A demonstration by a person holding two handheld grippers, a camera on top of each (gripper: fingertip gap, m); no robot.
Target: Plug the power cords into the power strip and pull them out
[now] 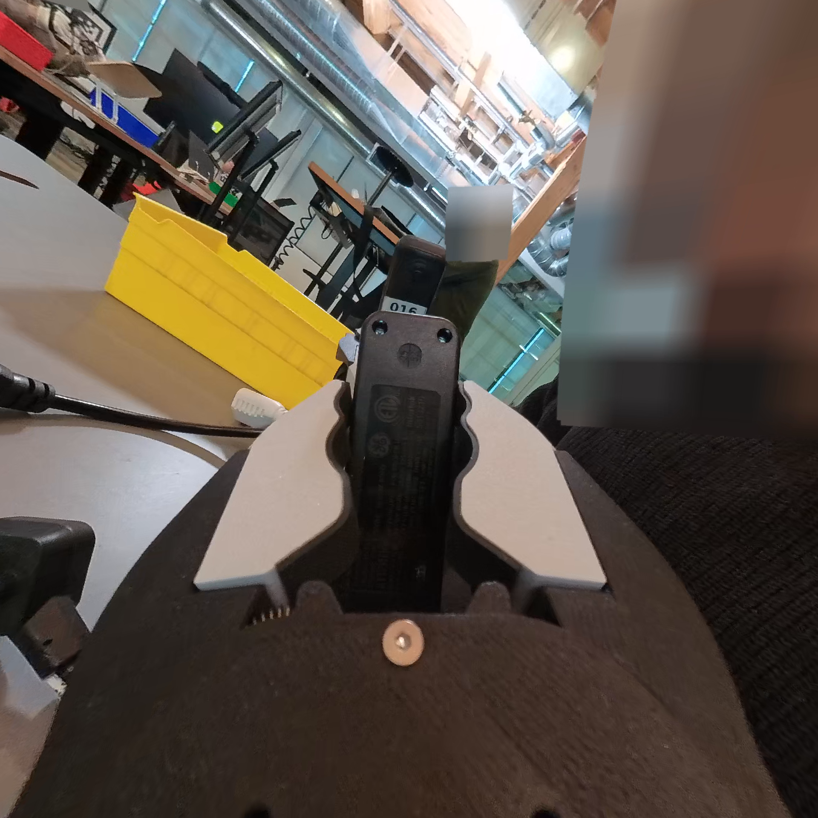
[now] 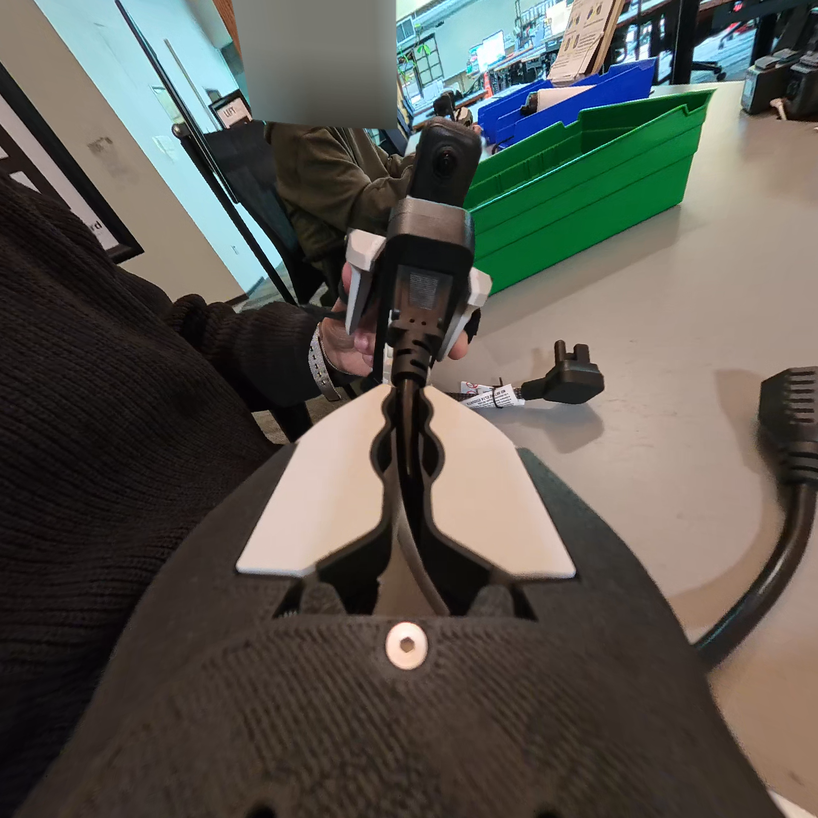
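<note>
A: Workshop background, grey desk point(image 2: 664, 354) up front. Where's the power strip?

B: Black power strip point(image 1: 405, 442) is off the desk, clamped between the left tongs point(image 1: 403, 411). Left wrist view shows its back side with the label plate; its far end sticks out past the fingertips.

A: Right side?

B: Right tongs point(image 2: 405, 398) are clenched on a black power cord point(image 2: 409, 464). The cord runs out between the fingertips to a ribbed strain relief entering the strip's near end point(image 2: 425, 274), seen in the right wrist view.

A: So that view shows the left tongs too?

B: Yes, held in a person's hand point(image 2: 354, 341), grey fingers point(image 2: 360, 283) either side of the strip, a camera mounted above.

A: Anything loose on the desk?

B: Black angled plug point(image 2: 564, 380) lying flat right of the tongs, prongs pointing far, with a white tag on its braided cord. Second thick black cord point(image 2: 788, 509) at the right edge, curving near. Left wrist view has another black cable point(image 1: 133, 414) across the desk and a white plug end point(image 1: 256, 407) just beside the left finger.

A: Bins?

B: Yellow bin point(image 1: 212, 305) far left in the left wrist view. Green bin point(image 2: 597, 177) far right in the right wrist view, blue bins point(image 2: 571, 102) behind it.
</note>
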